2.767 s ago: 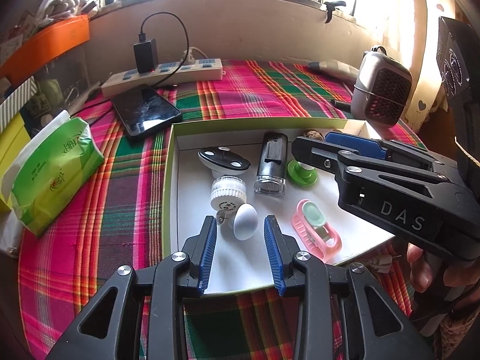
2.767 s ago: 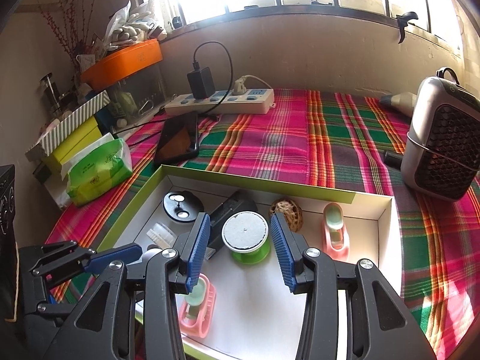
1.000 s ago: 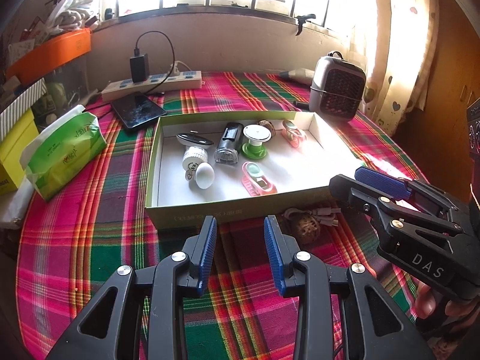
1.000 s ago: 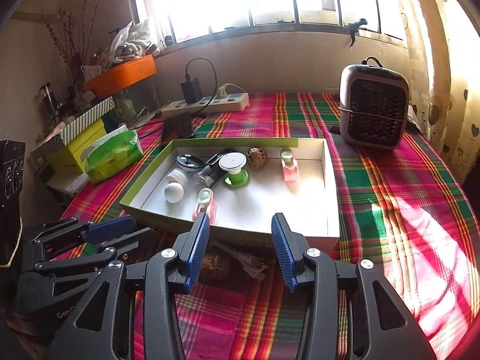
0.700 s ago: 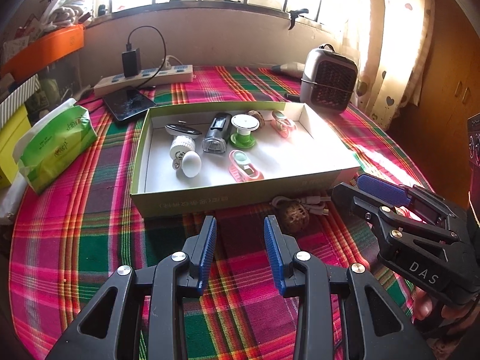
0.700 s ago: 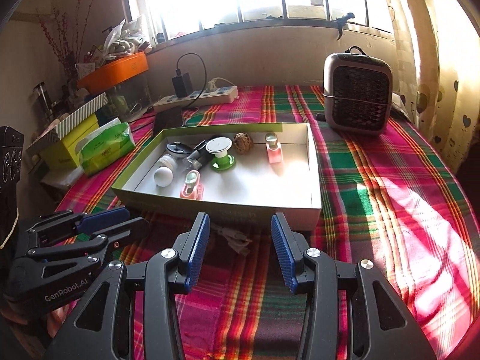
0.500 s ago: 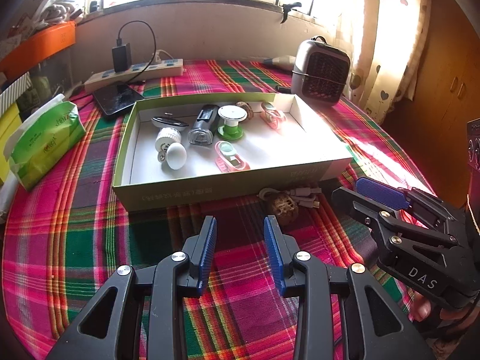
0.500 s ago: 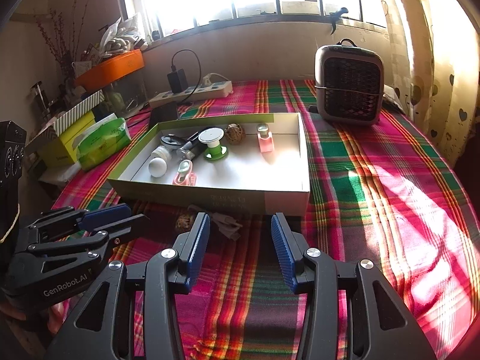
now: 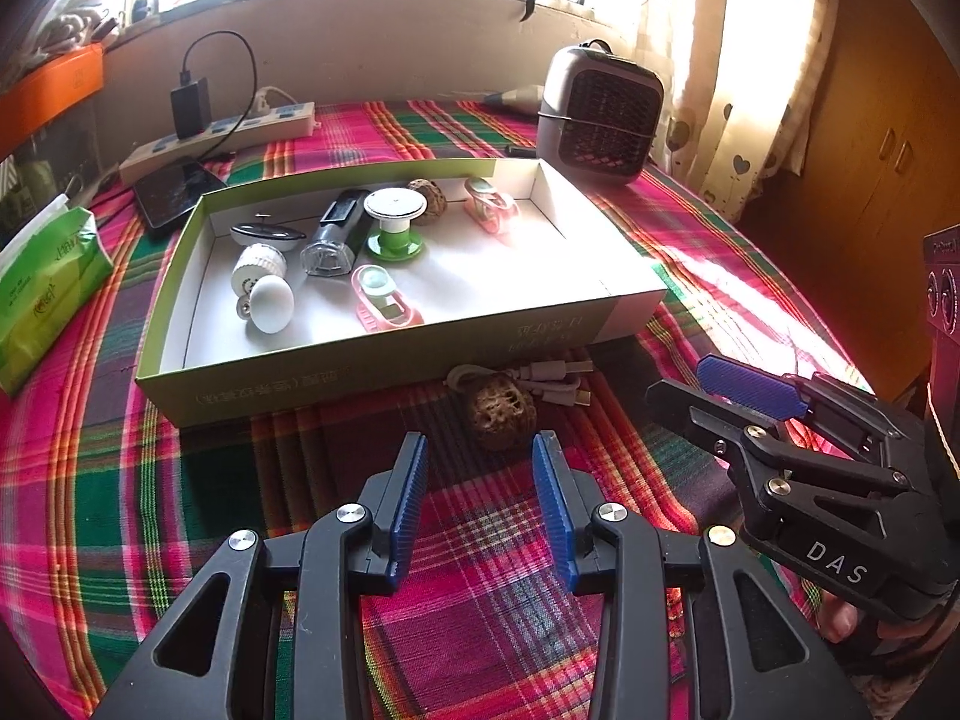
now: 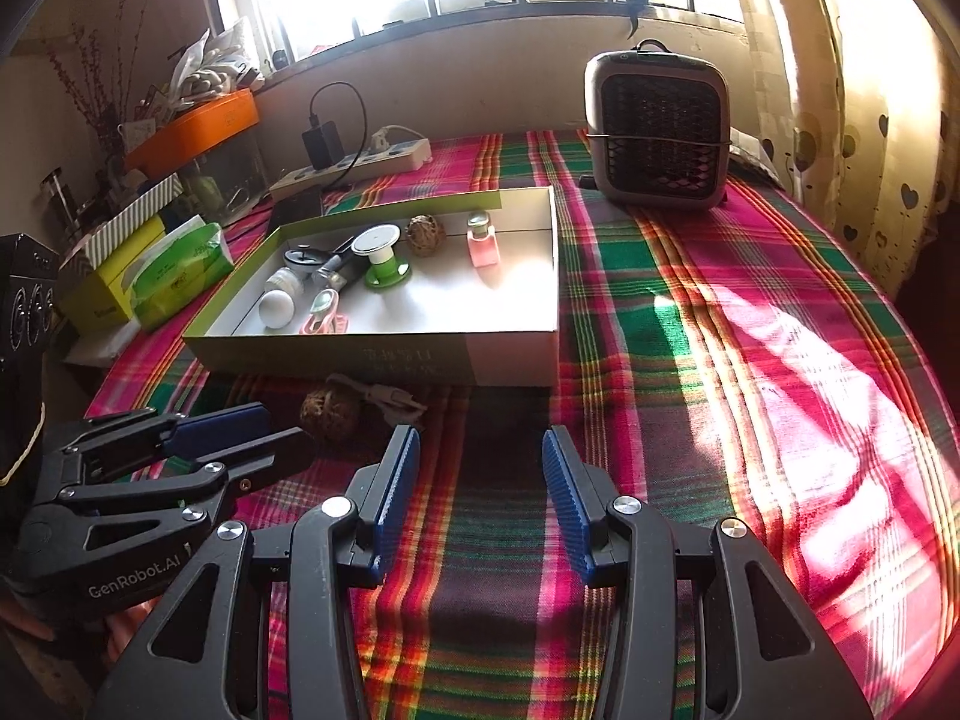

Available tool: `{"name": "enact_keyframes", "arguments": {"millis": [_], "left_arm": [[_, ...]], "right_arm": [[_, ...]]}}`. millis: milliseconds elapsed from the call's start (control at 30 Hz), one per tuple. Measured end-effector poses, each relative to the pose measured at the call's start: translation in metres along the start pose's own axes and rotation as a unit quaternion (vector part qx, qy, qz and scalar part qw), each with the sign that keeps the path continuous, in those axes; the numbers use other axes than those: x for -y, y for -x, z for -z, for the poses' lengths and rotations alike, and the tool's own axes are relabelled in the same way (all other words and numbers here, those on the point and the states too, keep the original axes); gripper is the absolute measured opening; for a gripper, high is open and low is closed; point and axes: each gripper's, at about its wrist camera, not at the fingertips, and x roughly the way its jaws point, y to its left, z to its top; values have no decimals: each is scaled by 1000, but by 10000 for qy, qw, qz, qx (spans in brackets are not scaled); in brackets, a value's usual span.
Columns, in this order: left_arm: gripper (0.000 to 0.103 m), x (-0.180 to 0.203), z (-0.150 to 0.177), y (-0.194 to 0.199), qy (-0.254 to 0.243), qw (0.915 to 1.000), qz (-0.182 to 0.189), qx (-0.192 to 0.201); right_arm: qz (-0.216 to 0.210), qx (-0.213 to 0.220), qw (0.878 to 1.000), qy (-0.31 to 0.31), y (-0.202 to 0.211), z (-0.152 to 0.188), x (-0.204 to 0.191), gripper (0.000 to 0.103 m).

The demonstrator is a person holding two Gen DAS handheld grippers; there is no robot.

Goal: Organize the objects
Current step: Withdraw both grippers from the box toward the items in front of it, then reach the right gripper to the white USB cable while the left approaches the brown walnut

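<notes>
A shallow green-and-white box lies on the plaid cloth and holds several small items: a white ball, a green spool, two pink clips and a walnut. In front of the box lie a second walnut and a coiled white cable. My left gripper hovers just short of that walnut, its jaws opening with nothing between them. To its right, my right gripper stands open and empty over bare cloth.
A grey heater stands behind the box on the right. A power strip, a phone and a green tissue pack sit at the back left. The table's right edge drops off beside a curtain.
Both grippers have drawn back from the box toward the table's front, lower over the cloth. The left jaws have spread wider. The walnut and cable now lie just ahead of the left fingers.
</notes>
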Motion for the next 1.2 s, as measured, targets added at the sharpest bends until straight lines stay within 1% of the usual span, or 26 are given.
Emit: {"name": "enact_keyframes", "arguments": {"millis": [233, 433, 667, 767, 833, 900, 1200], "left_arm": [[35, 6, -5, -11, -80, 9999, -65, -93], [35, 7, -11, -19, -71, 9998, -172, -90], [35, 3, -12, -18, 24, 9999, -83, -62], [34, 2, -11, -18, 27, 9999, -102, -55], [29, 1, -10, -18, 56, 9999, -92, -49], [28, -1, -10, -17, 97, 9999, -98, -41], [27, -15, -6, -11, 277, 9994, -194, -2]], "right_arm": [[35, -24, 10000, -33, 0, 0, 4, 45], [16, -50, 10000, -7, -1, 0, 4, 45], [-9, -114, 9999, 63, -4, -2, 1, 45], [-20, -144, 9998, 101, -6, -2, 0, 45], [-34, -153, 9998, 121, -6, -2, 0, 45], [-35, -173, 9997, 144, -7, -3, -1, 45], [-90, -258, 9988, 418, -16, -9, -14, 45]]}}
